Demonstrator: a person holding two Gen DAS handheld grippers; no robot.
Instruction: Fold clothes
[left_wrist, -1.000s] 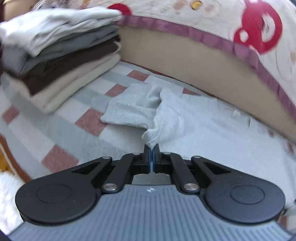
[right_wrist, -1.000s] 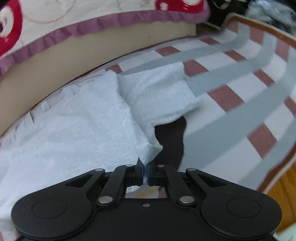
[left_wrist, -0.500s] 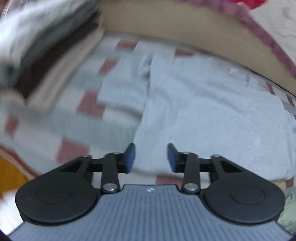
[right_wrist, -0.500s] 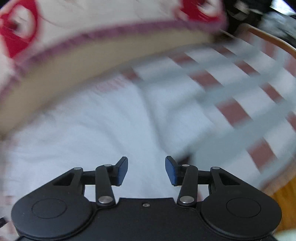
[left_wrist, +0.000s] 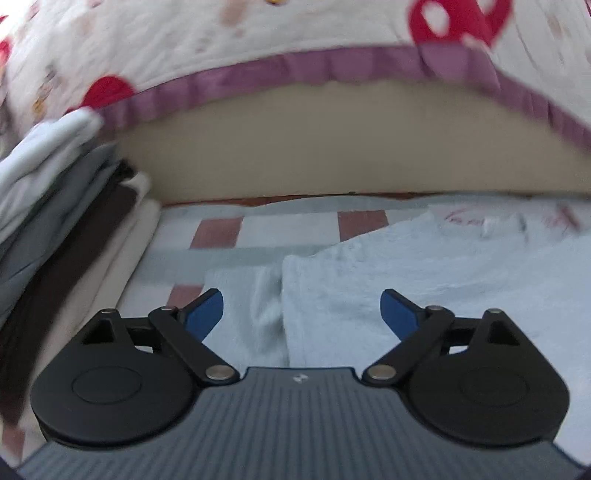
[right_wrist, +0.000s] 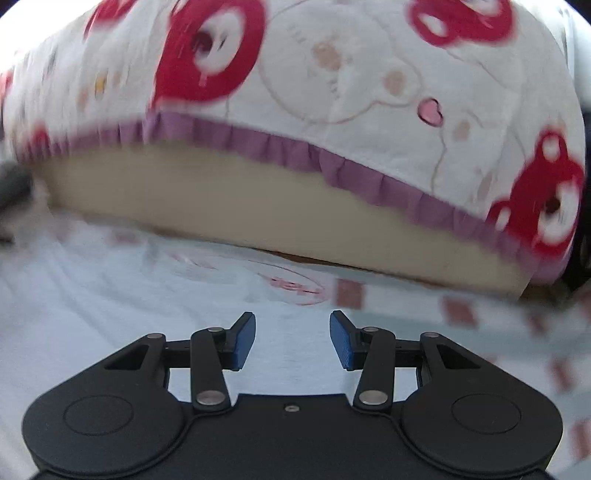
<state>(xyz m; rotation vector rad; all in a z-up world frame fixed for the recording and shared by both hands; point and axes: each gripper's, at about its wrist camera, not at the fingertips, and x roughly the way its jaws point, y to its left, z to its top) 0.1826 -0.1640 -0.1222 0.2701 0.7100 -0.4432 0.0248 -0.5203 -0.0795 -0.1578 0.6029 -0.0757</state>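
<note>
A pale blue T-shirt (left_wrist: 424, 266) lies flat on the checked blanket (left_wrist: 288, 225), its left sleeve (left_wrist: 243, 295) spread beside the body. It also shows in the right wrist view (right_wrist: 110, 302), with a pink print near the collar (right_wrist: 291, 284). My left gripper (left_wrist: 301, 312) is wide open and empty, low over the sleeve and the shirt's left edge. My right gripper (right_wrist: 292, 341) is open and empty, low over the shirt's upper part. Both views are blurred.
A stack of folded clothes (left_wrist: 55, 206) stands at the left. A mattress edge (left_wrist: 332, 147) with a white, red-printed quilt with purple frill (right_wrist: 332, 74) rises behind the shirt.
Both grippers were shut on shirt corners a second ago, then opened and let go. Both have since moved forward towards the collar end, and the left jaws opened wider.
</note>
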